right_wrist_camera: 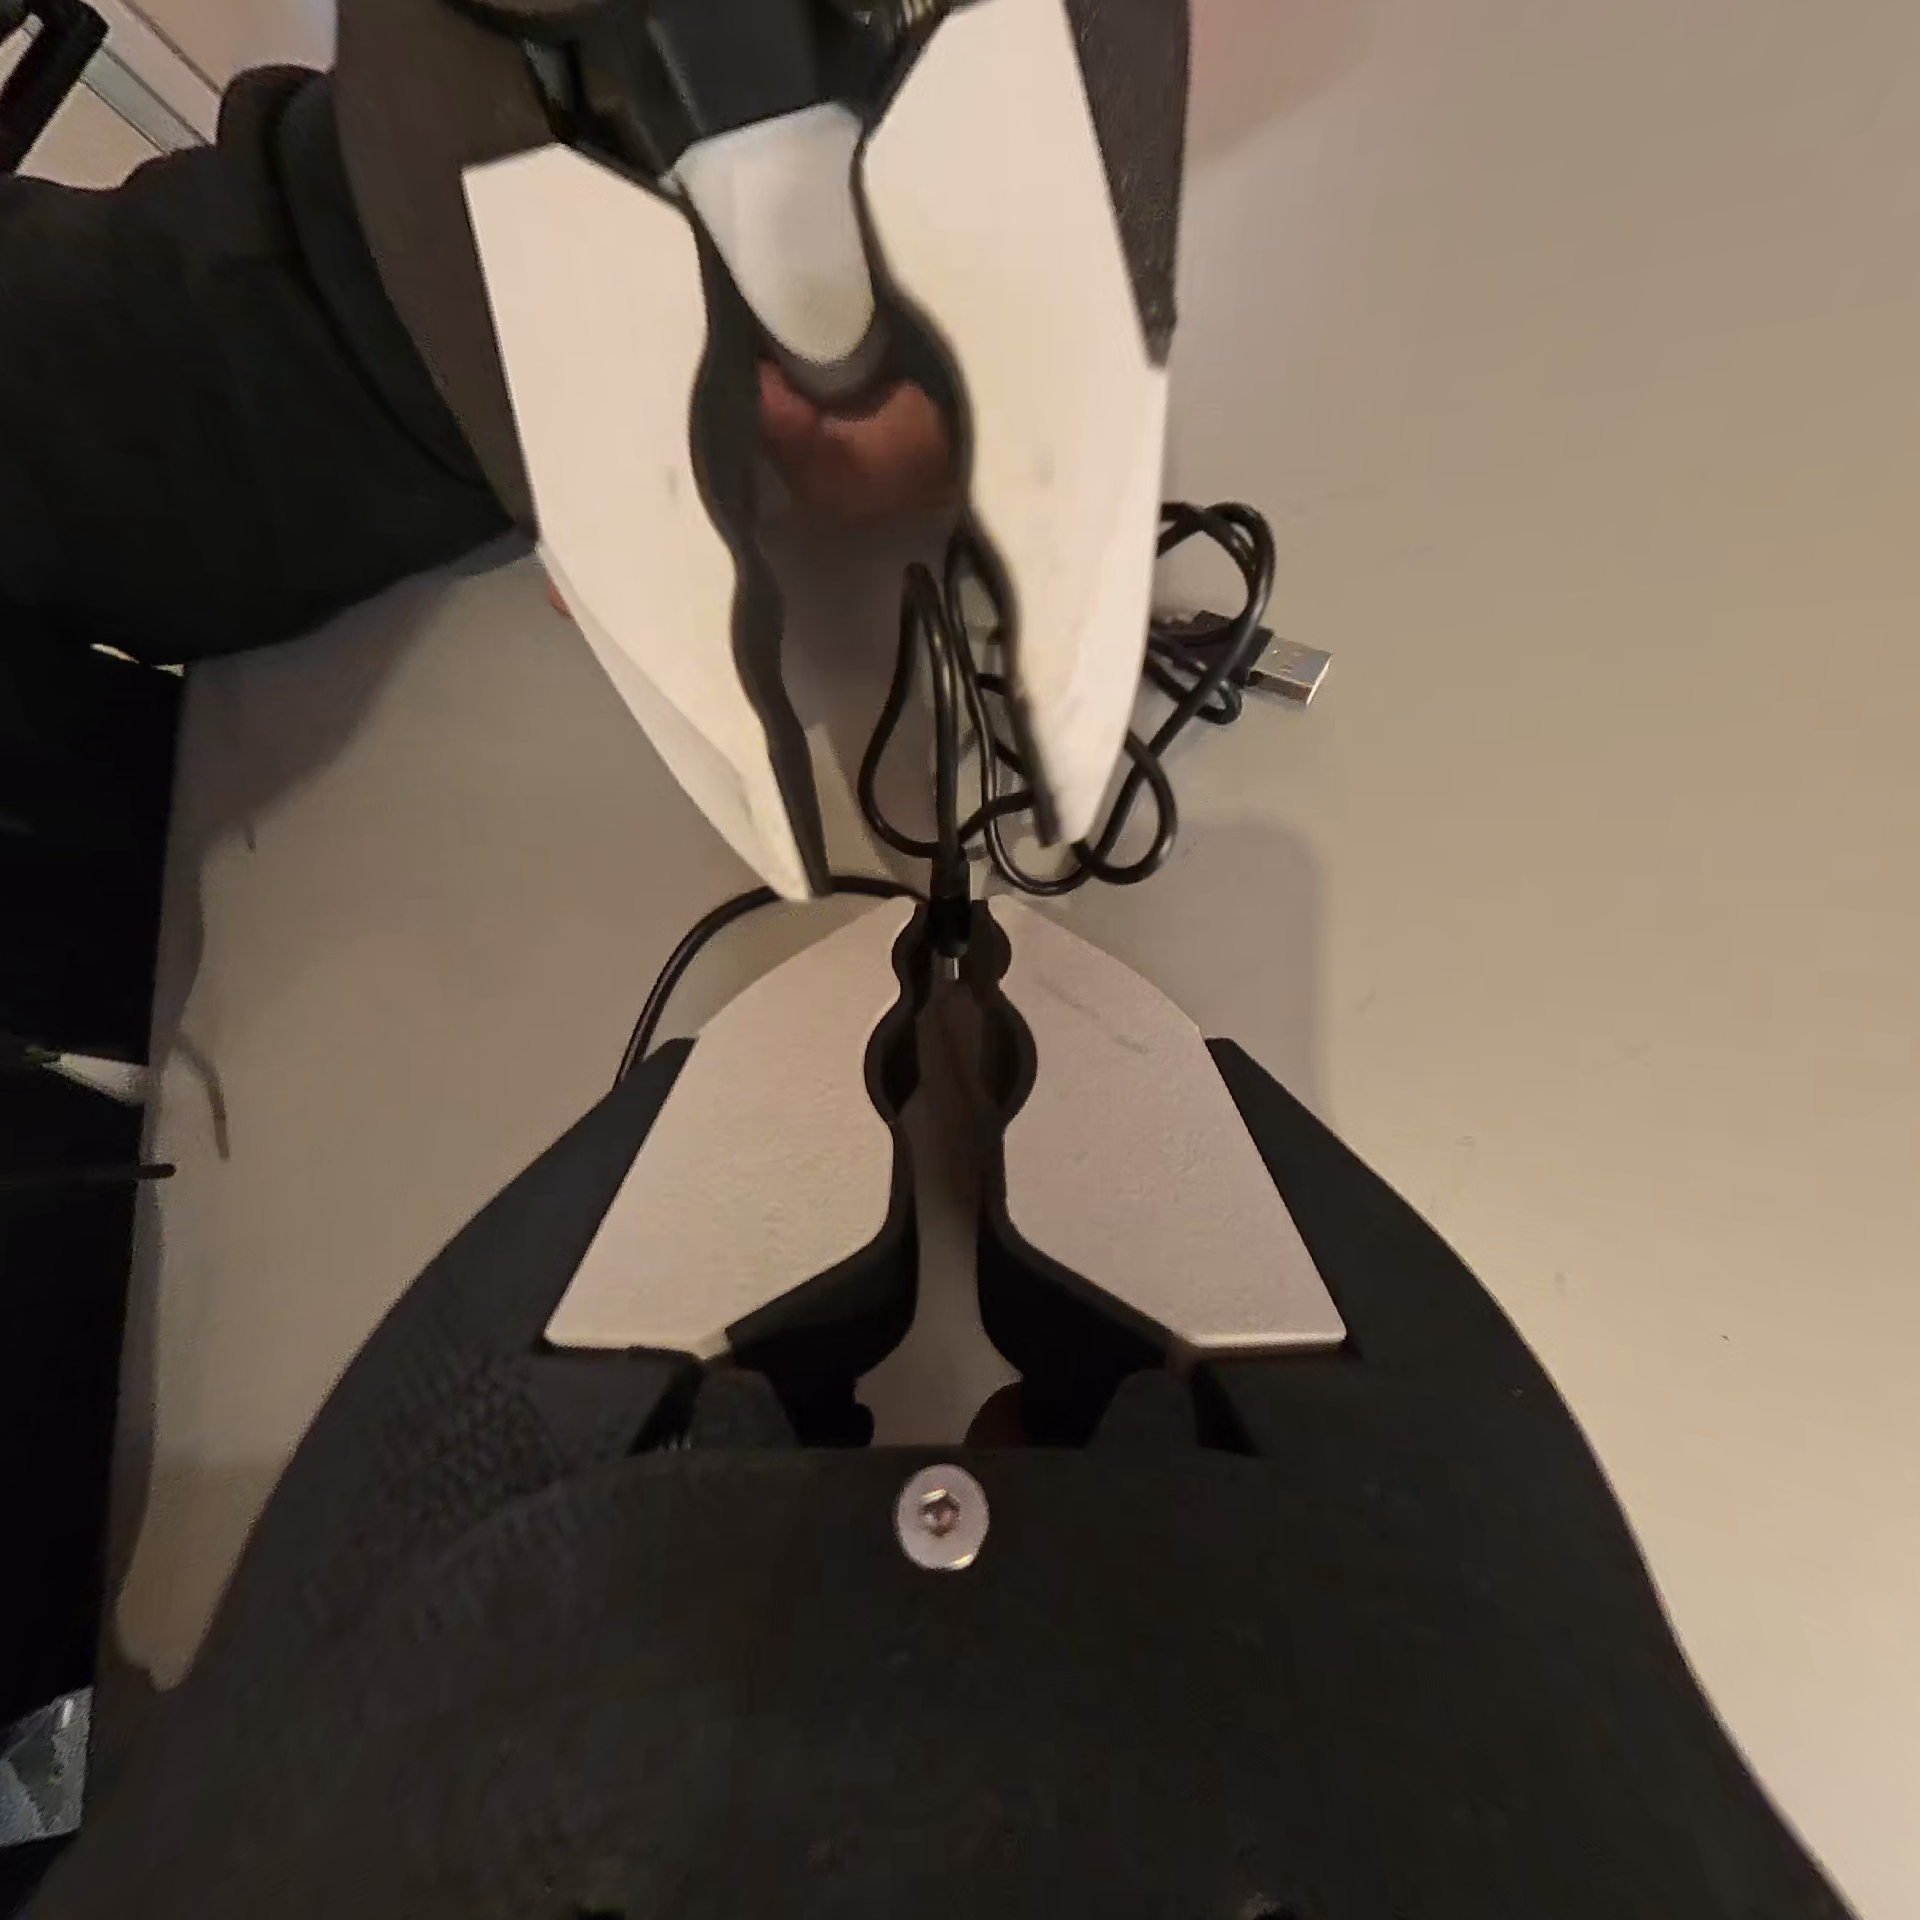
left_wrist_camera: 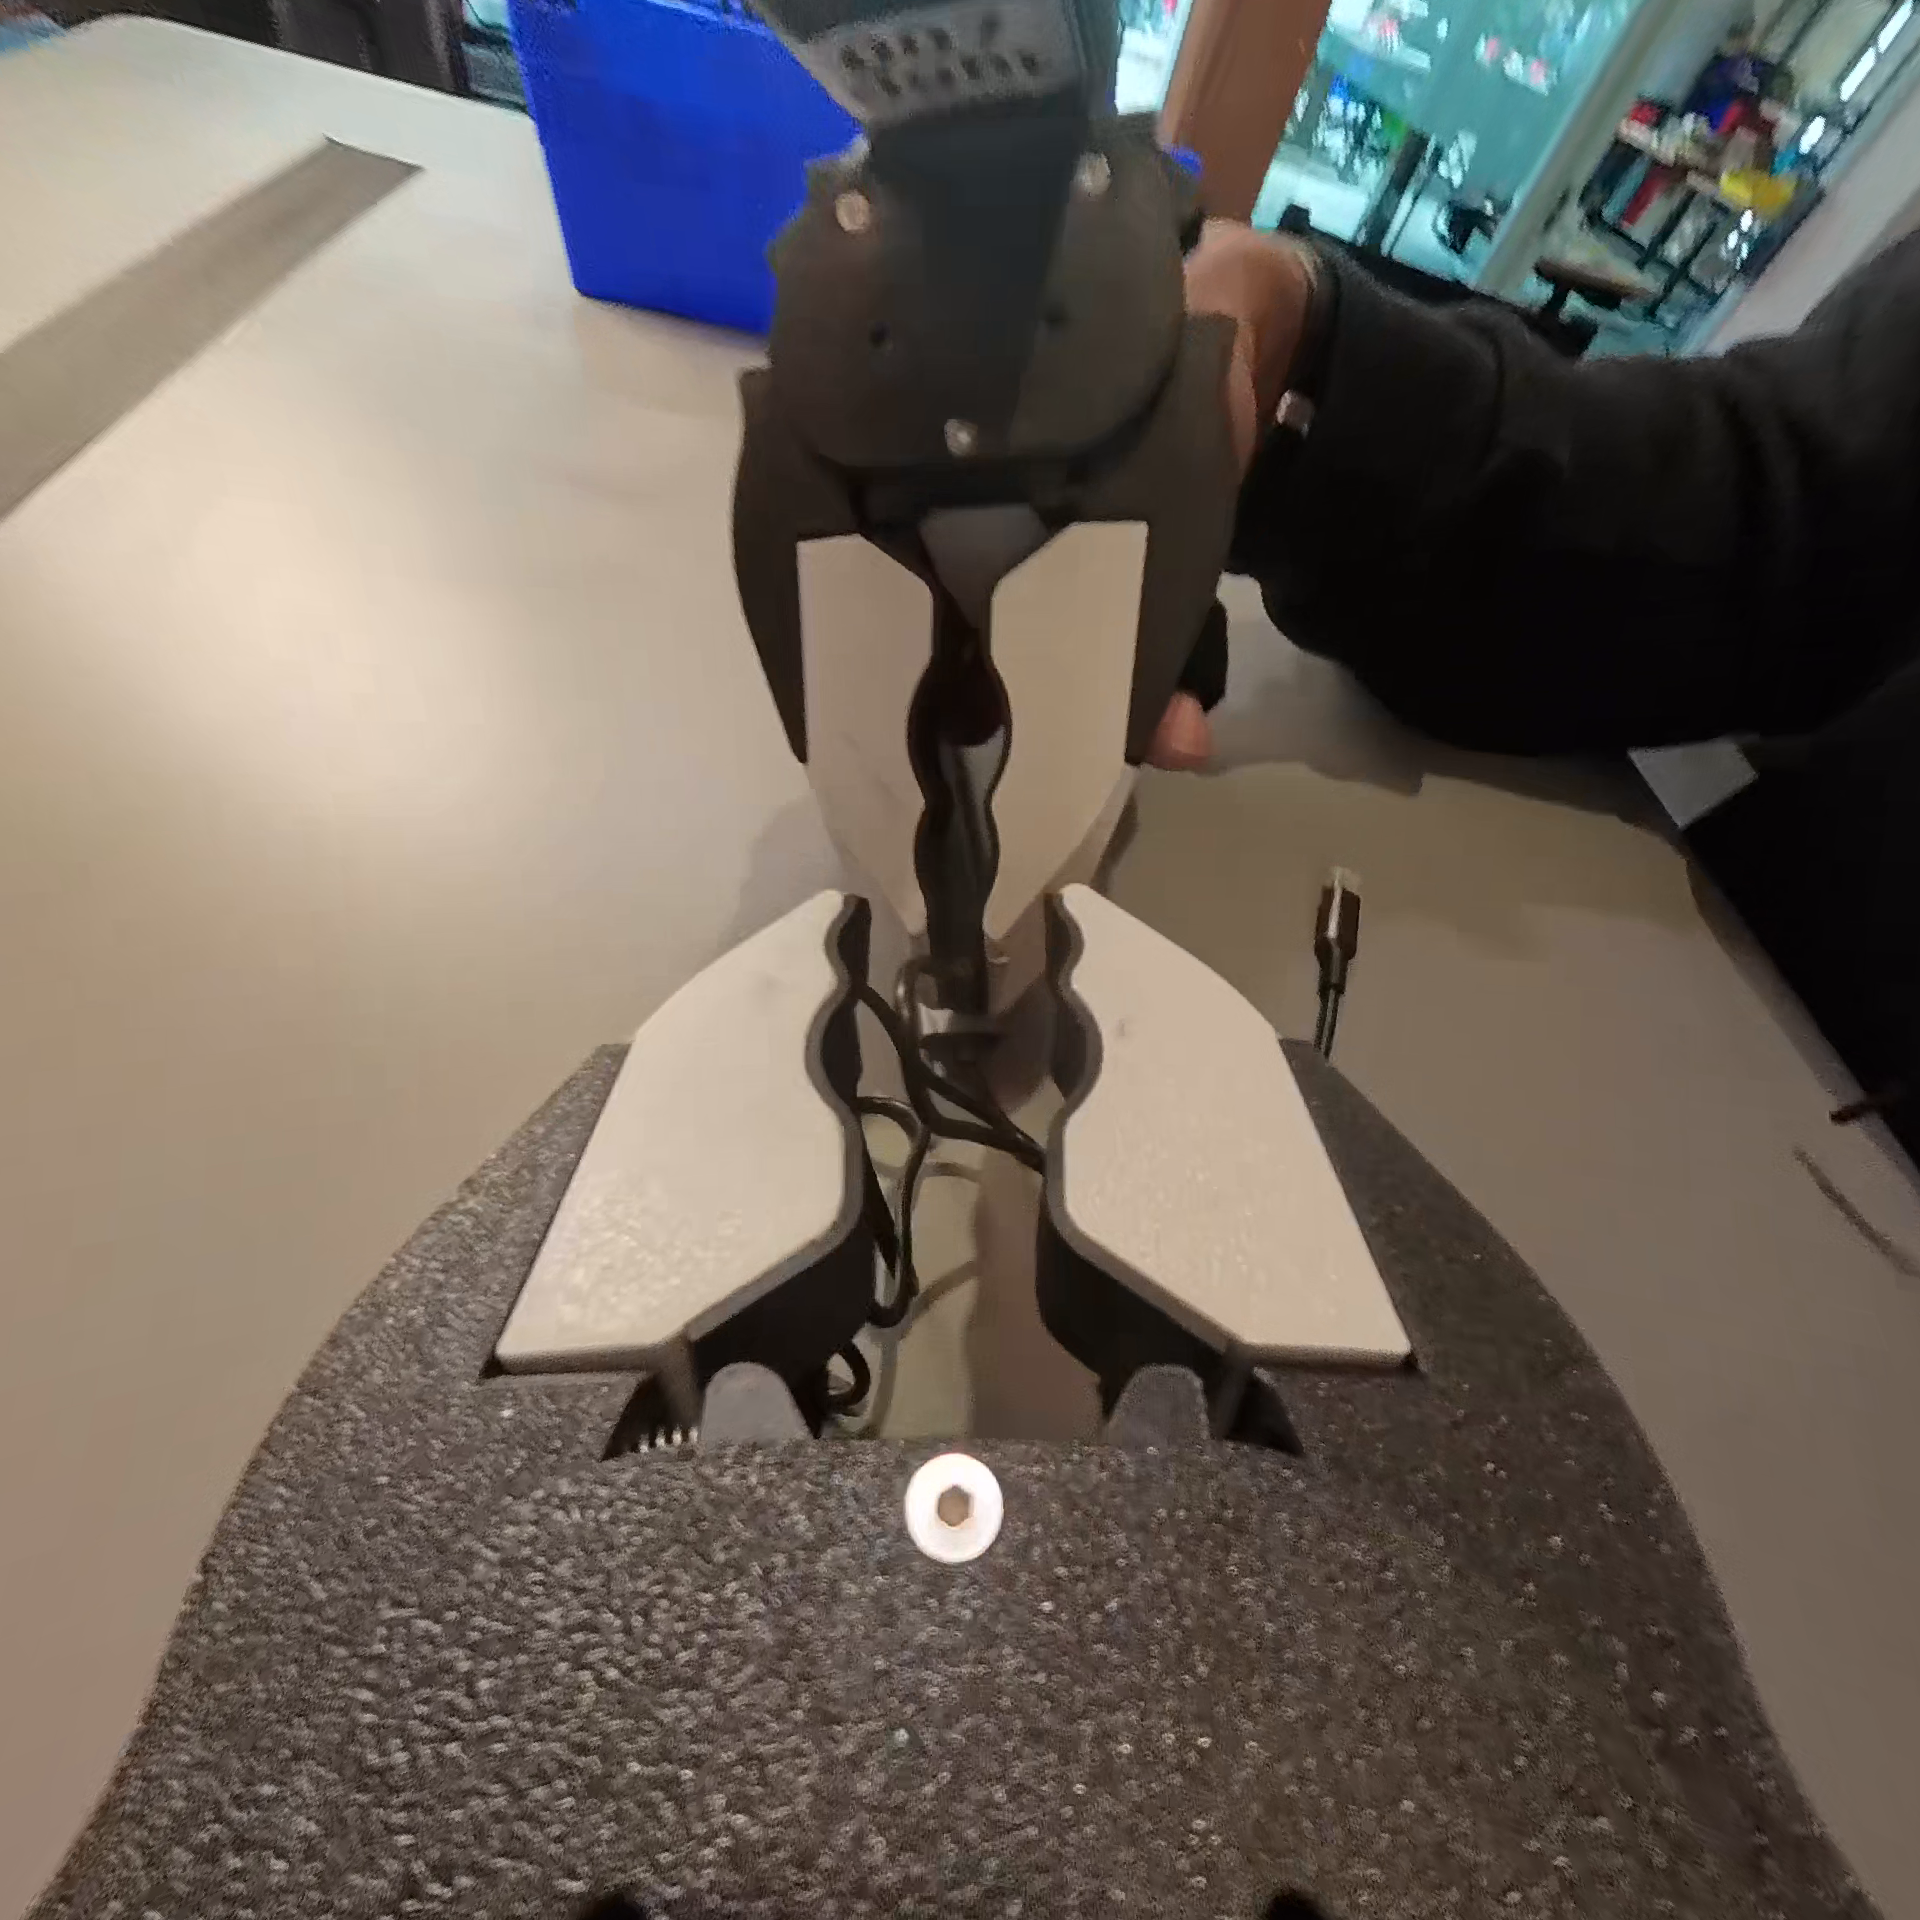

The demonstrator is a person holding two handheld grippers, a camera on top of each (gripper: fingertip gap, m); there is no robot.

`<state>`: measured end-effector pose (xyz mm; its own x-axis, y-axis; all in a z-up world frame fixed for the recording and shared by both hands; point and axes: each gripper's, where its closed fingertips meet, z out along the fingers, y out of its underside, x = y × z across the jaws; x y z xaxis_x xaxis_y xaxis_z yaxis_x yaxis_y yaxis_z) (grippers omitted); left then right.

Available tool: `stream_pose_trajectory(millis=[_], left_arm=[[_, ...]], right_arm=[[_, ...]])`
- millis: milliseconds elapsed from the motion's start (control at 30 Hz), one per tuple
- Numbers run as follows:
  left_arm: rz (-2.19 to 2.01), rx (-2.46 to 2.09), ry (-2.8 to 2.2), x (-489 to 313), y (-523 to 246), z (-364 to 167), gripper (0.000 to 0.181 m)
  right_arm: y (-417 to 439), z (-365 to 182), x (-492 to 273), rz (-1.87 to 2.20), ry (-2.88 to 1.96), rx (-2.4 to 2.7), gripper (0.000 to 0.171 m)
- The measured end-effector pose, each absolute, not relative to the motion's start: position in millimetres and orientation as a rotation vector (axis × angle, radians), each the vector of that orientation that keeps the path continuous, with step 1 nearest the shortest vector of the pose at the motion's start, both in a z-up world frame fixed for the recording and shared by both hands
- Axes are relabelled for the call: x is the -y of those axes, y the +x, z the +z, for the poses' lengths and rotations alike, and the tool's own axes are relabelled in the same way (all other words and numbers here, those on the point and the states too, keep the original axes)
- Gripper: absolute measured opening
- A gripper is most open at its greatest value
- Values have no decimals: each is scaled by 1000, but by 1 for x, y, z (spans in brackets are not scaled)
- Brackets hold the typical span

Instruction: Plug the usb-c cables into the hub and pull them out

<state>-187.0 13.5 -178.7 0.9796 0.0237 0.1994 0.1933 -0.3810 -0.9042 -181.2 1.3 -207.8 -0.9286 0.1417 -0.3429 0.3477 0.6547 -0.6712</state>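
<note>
My right gripper (right_wrist_camera: 953, 925) is shut on the black plug (right_wrist_camera: 950, 932) of a thin black cable. It reaches in from above in the left wrist view (left_wrist_camera: 961, 925), tips down near the table. My left gripper (left_wrist_camera: 956, 900) is open, its fingers (left_wrist_camera: 727, 1143) either side of the plug and loose cable loops; in the right wrist view it (right_wrist_camera: 932, 857) comes from the top. A tangled black cable coil (right_wrist_camera: 1132, 821) lies on the table. A silver glint (left_wrist_camera: 935, 1013) sits under the plug. I cannot make out the hub clearly.
A second black plug (left_wrist_camera: 1338, 925) lies on the grey table (left_wrist_camera: 312, 727) to the right. A silver USB-A plug (right_wrist_camera: 1294, 665) lies beside the coil. A blue bin (left_wrist_camera: 665, 156) stands at the back. A person's black sleeve (left_wrist_camera: 1558, 520) crosses the right side. Less than 4 cm separates the two grippers' tips.
</note>
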Motion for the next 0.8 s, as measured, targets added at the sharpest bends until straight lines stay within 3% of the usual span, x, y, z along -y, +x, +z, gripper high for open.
stream_pose_trajectory(millis=[467, 633, 733, 800], left_arm=[[-185, 190, -2041, -16, -187, -191, 6], [-189, 292, -2004, -14, -200, -189, 6], [-202, 303, -1992, -13, -202, -187, 6], [-208, 304, -1989, -13, -202, -187, 6]], right_arm=[[-188, -200, -14, -1193, 406, -2668, 9], [-196, -221, -59, -957, 456, -2877, 47], [-198, -230, -87, -853, 524, -2921, 59], [-200, -236, -101, -818, 554, -2937, 58]])
